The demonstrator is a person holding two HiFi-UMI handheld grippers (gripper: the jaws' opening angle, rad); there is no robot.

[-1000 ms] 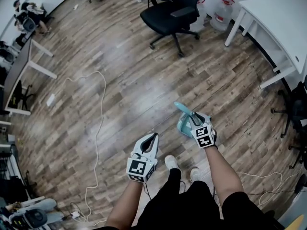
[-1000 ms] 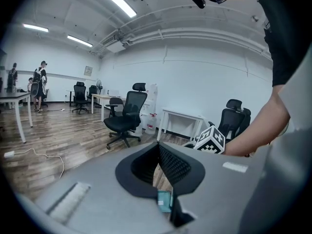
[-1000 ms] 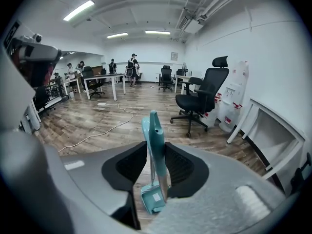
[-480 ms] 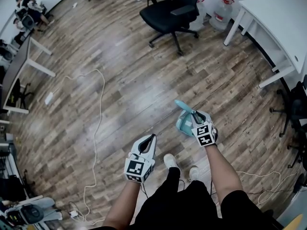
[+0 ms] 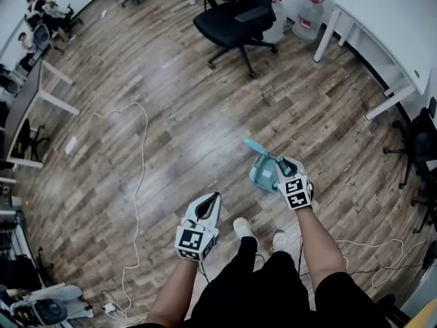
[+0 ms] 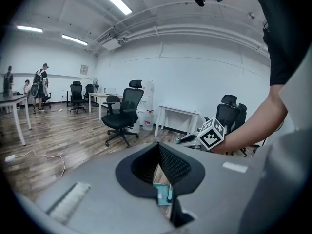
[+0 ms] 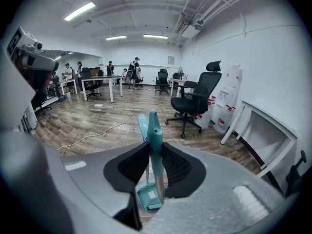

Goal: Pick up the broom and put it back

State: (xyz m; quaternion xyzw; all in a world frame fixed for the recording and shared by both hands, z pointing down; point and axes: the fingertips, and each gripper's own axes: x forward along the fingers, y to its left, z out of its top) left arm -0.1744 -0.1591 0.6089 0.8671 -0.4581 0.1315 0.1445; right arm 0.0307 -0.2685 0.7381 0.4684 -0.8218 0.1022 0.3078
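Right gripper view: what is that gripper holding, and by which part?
The right gripper has just closed its jaws on the teal broom, gripping the handle near its top end.

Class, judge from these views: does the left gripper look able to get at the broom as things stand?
Probably yes. Only open air separates the left gripper from the broom, but the right gripper has just closed its jaws on it, and the left's jaws are together.
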